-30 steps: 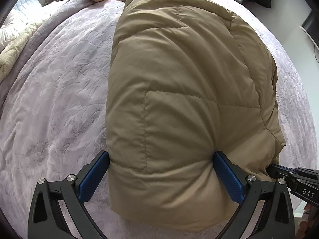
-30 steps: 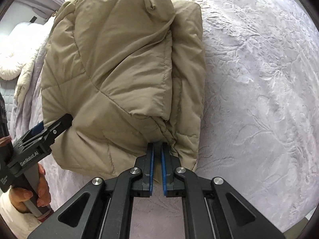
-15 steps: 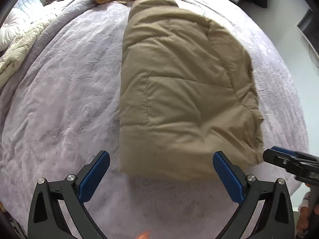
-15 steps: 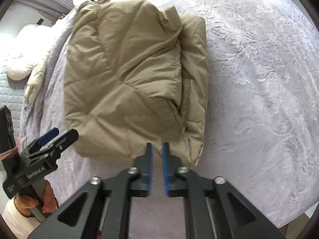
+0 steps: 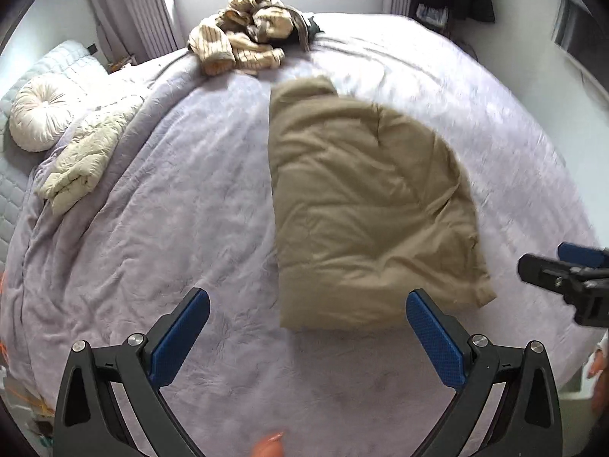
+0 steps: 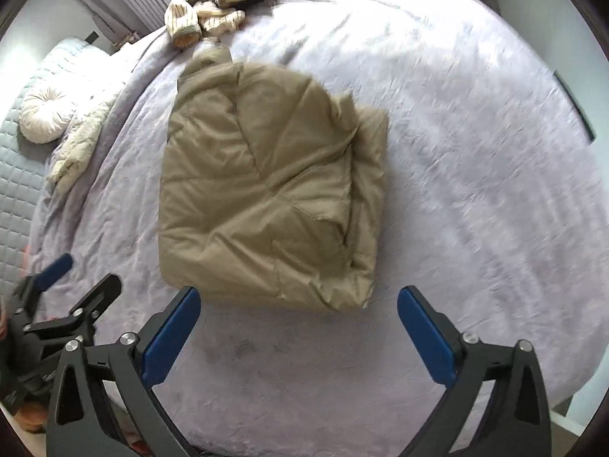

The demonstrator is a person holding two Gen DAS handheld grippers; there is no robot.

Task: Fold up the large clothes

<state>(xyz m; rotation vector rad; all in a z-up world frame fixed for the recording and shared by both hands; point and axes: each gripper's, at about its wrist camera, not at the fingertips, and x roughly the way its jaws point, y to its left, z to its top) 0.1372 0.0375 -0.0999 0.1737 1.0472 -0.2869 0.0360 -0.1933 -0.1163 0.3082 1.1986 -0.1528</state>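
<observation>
A tan quilted puffer jacket (image 5: 365, 213) lies folded into a thick block on the lilac bedspread (image 5: 152, 236); it also shows in the right wrist view (image 6: 266, 198). My left gripper (image 5: 304, 331) is open and empty, held back from the jacket's near edge. My right gripper (image 6: 297, 327) is open and empty, just short of the jacket's near edge. Each gripper shows at the edge of the other's view: the right one (image 5: 571, 270), the left one (image 6: 61, 297).
A heap of striped cream clothes (image 5: 243, 38) lies at the far side of the bed. A pale crumpled garment (image 5: 83, 156) and a round white cushion (image 5: 38, 118) lie at the left by the quilted headboard. The bed's right edge meets a wall.
The right gripper let go of the jacket's corner and opened wide. Both grippers pulled back and up from the jacket, which now lies free on the bed.
</observation>
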